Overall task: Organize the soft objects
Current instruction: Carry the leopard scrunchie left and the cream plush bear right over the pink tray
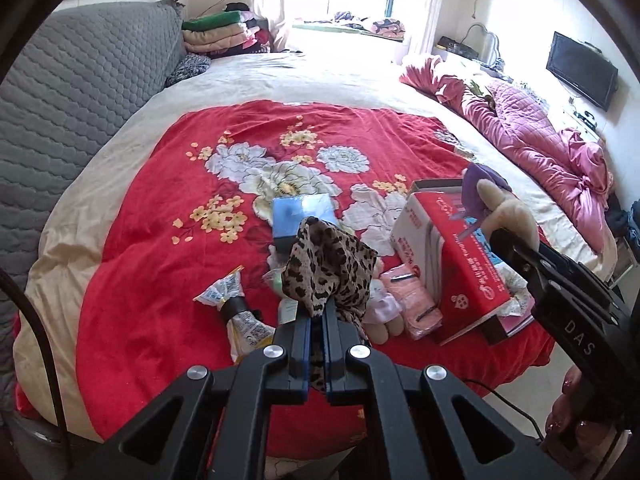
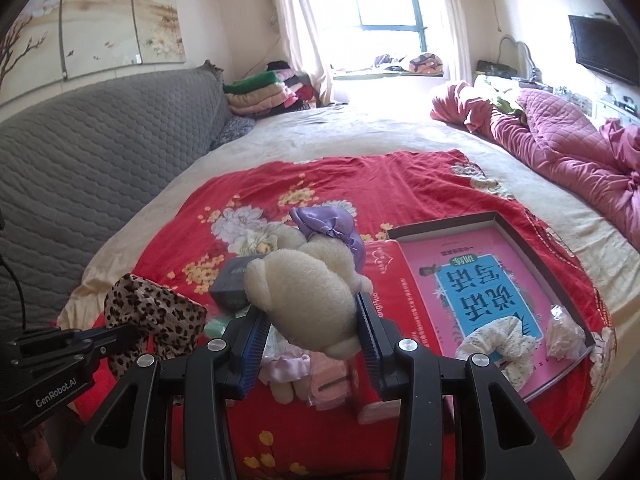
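Two soft, light things held: leopard scarf (image 1: 326, 268) pinched in shut left gripper (image 1: 318, 320), limp, dangling. Plush toy (image 2: 308, 300) squeezed around its middle between part-open right gripper (image 2: 312, 320); squashy, probably best gripped mid-body.

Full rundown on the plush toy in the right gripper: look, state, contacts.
The plush toy is cream, with a fuzzy pile, rounded body and stubby limbs, and a shiny lilac satin bow or cap at its far end. It is lifted clear of the red floral blanket, lying lengthwise along the right gripper, whose jaws press its sides through blue ribbed pads. In the left wrist view a limb sticks out past the jaws. Nothing else touches it.
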Demonstrator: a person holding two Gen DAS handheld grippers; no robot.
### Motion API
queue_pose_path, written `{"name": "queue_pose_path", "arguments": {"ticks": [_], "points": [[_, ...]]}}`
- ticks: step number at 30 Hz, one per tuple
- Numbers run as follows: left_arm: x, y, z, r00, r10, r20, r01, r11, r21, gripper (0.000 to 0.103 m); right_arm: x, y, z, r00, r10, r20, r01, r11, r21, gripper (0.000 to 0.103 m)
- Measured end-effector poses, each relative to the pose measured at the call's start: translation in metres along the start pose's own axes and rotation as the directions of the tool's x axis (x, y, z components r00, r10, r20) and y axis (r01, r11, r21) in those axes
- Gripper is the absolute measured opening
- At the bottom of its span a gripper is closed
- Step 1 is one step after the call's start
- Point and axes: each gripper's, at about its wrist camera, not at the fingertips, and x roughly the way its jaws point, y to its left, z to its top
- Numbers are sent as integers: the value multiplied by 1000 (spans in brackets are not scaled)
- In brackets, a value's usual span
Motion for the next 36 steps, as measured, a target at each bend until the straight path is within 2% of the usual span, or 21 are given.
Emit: {"name": "queue_pose_path", "arguments": {"ticks": [7,22,36], "points": [[-9,-28,6,1000,7,14,-8,999,47,4,-16,-16,5,999,-11,34,10,1000,29,44],[-18,-104,22,998,-50,31,44,987,155,4,-48,-76,7,993,-107,41,100,985,141,44],[-8,-144,28,995,-98,22,91,974,208,4,-74,-131,5,981,-187,60,168,959,229,44]]}}
